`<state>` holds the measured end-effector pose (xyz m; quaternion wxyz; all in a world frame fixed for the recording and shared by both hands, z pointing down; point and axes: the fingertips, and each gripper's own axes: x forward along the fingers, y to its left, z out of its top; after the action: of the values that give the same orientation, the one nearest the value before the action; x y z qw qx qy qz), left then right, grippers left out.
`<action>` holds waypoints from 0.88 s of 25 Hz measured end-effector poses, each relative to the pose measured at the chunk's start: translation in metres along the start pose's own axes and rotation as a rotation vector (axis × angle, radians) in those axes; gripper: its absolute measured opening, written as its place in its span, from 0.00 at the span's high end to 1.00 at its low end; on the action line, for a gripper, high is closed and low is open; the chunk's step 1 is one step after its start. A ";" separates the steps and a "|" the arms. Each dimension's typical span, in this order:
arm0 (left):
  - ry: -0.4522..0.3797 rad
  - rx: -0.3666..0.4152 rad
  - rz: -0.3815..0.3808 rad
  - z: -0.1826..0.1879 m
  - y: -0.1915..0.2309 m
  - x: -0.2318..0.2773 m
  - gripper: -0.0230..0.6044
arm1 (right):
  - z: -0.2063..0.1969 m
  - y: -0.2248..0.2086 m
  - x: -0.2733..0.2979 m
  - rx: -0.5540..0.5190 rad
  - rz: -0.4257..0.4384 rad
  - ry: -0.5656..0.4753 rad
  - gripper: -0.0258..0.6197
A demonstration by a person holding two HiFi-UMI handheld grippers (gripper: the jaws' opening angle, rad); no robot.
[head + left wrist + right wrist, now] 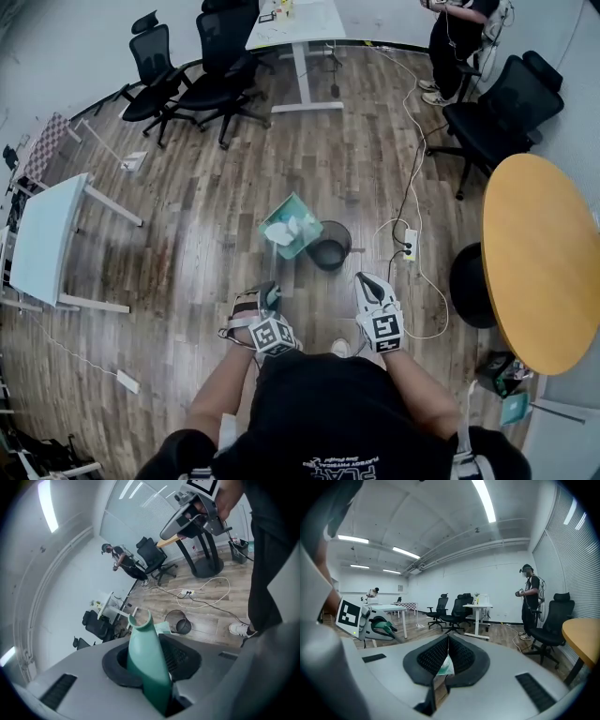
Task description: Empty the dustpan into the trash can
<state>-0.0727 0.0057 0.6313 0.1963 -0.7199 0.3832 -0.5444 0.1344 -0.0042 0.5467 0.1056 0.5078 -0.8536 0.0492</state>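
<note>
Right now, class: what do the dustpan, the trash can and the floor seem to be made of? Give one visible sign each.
Dustpan: probably moulded plastic; smooth teal handle with a dull sheen.
Trash can: likely black metal mesh; its wall looks see-through.
Floor: glossy wood-look planks with grain and seams; solid wood or laminate is unclear.

Black T-shirt (pixel 328 412), white sneaker (pixel 339 348), grey hand-held grippers (pixel 272 291) (pixel 365 279) bearing marker cubes (pixel 272 335)

Dustpan (pixel 298 203) teal-green; paper scraps (pixel 283 231) inside white. Trash can (pixel 329 247) black. Floor (pixel 206 206) brown, wood-plank grain. Round table (pixel 539 262) yellow-orange. Office chairs (pixel 159 80) black. Desk (pixel 47 239) white. Left gripper (pixel 266 298), right gripper (pixel 368 284): pale grey, black-and-white square markers on cubes.
</note>
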 end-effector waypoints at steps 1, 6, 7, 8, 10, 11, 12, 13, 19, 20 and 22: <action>-0.004 0.034 -0.002 0.003 -0.001 0.000 0.79 | 0.000 -0.001 0.000 0.000 -0.001 0.003 0.92; -0.027 0.212 -0.022 0.015 -0.007 0.004 0.79 | 0.002 -0.001 0.002 -0.003 -0.002 0.003 0.92; -0.033 0.244 -0.028 0.017 -0.007 0.005 0.79 | 0.001 0.000 0.004 -0.002 0.006 0.003 0.92; -0.038 0.274 -0.032 0.020 -0.006 0.006 0.79 | -0.001 0.001 0.005 -0.003 0.015 0.006 0.92; -0.044 0.330 -0.042 0.022 -0.008 0.008 0.79 | -0.002 0.002 0.008 -0.008 0.020 0.009 0.92; -0.044 0.353 -0.055 0.022 -0.011 0.007 0.79 | -0.004 0.003 0.009 -0.010 0.023 0.010 0.92; -0.046 0.373 -0.070 0.023 -0.014 0.006 0.79 | -0.008 0.005 0.010 -0.010 0.029 0.012 0.92; -0.053 0.398 -0.075 0.026 -0.015 0.005 0.79 | -0.011 0.007 0.011 -0.008 0.036 0.017 0.92; -0.055 0.593 -0.109 0.030 -0.029 0.003 0.81 | -0.010 0.014 0.014 -0.018 0.052 0.022 0.92; -0.045 0.627 -0.116 0.028 -0.032 0.004 0.81 | -0.009 0.015 0.014 -0.019 0.055 0.022 0.92; -0.070 0.648 -0.061 0.035 -0.028 0.003 0.81 | -0.007 0.018 0.012 -0.020 0.059 0.022 0.92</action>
<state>-0.0304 0.0159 0.6414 0.4116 -0.6495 0.1612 -0.6186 0.1136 -0.0047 0.5571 0.1183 0.4809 -0.8674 0.0494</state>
